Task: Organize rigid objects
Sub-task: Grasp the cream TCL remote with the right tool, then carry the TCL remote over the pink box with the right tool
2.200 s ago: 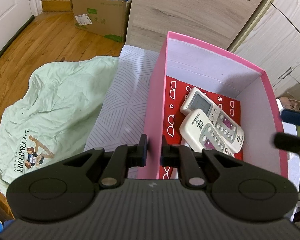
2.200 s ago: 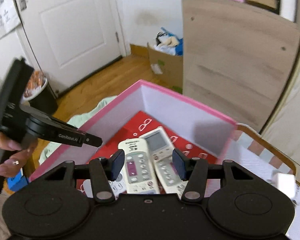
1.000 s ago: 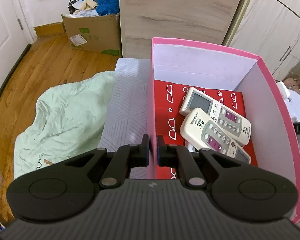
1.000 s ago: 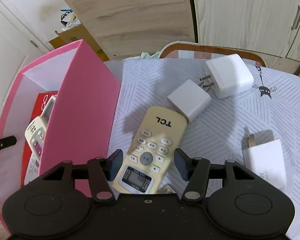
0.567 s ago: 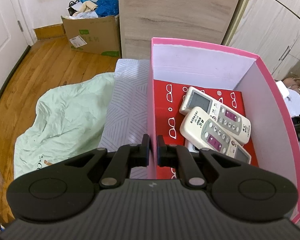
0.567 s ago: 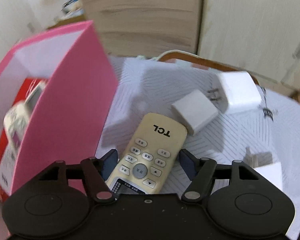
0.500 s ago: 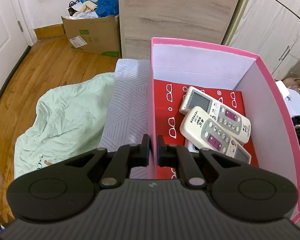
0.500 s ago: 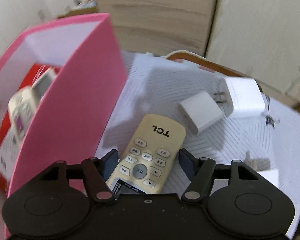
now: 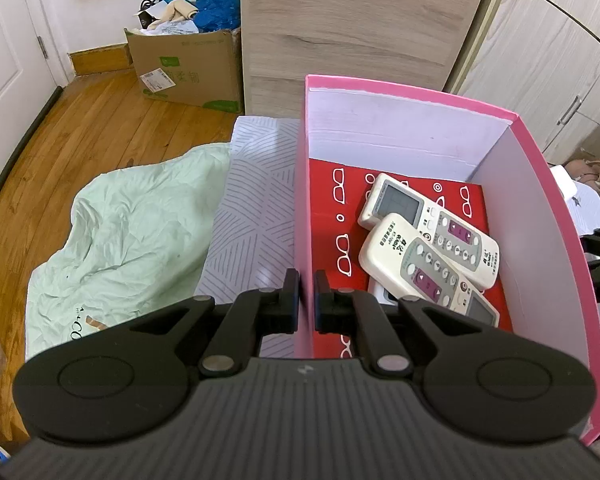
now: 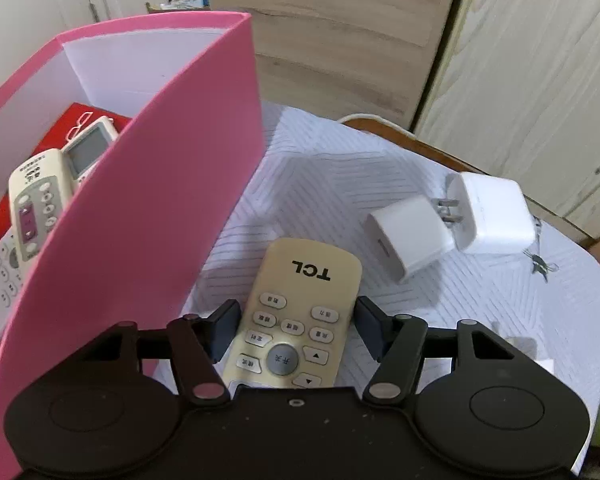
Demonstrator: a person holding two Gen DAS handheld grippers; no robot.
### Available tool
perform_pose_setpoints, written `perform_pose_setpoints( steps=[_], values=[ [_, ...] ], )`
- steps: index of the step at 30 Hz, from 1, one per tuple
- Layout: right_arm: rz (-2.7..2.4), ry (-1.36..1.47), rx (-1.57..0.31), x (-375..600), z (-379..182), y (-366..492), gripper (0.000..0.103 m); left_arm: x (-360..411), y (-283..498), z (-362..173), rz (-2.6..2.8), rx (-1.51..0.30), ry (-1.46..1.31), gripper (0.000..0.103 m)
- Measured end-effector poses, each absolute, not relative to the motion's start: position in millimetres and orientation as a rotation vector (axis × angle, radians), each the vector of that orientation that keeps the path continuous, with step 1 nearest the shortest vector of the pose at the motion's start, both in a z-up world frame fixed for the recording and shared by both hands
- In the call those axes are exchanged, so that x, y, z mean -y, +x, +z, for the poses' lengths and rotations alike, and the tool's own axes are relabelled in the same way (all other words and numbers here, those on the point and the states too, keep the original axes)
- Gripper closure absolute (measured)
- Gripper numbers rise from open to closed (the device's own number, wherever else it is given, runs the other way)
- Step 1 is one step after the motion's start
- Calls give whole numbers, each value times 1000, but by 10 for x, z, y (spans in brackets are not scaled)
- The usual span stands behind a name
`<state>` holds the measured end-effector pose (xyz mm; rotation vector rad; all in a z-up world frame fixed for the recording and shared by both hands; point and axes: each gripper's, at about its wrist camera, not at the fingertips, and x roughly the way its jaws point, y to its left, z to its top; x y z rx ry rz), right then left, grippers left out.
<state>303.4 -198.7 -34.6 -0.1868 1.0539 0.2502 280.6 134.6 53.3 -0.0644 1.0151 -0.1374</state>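
Note:
My left gripper (image 9: 306,294) is shut on the left wall of the pink box (image 9: 302,208), which stands on the patterned table cloth. Inside the box, white remotes (image 9: 428,240) lie on a red lining; they also show in the right wrist view (image 10: 40,200). My right gripper (image 10: 296,326) is open, its fingers on either side of a beige TCL remote (image 10: 300,308) that lies on the cloth just right of the pink box (image 10: 148,216). Whether the pads touch the remote I cannot tell.
Two white plug chargers (image 10: 410,236) (image 10: 494,212) lie on the cloth beyond the TCL remote; a third (image 10: 540,364) shows at the right. A green sheet (image 9: 132,232) lies left of the box. A wooden panel (image 9: 360,24) and a cardboard carton (image 9: 188,68) stand behind.
My right gripper has left the box, swung over to the TCL remote and come down around it. My left gripper has kept its hold on the box wall.

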Motion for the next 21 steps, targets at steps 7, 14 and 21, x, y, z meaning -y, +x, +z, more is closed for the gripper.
perform_pose_setpoints(
  steps=[7,14,21],
  values=[
    [295,-159,-946,2127,-83,2792,37,-1363,2794,548,-130,-1020,-81,97],
    [297,-133,-806,2253,205,2491,38,-1322,2764,561,-124,-1013,-62,97],
    [253,-82,-681,2292,475,2417,41,-1342,2762,562,-125,-1011,-77,97]
  ],
)
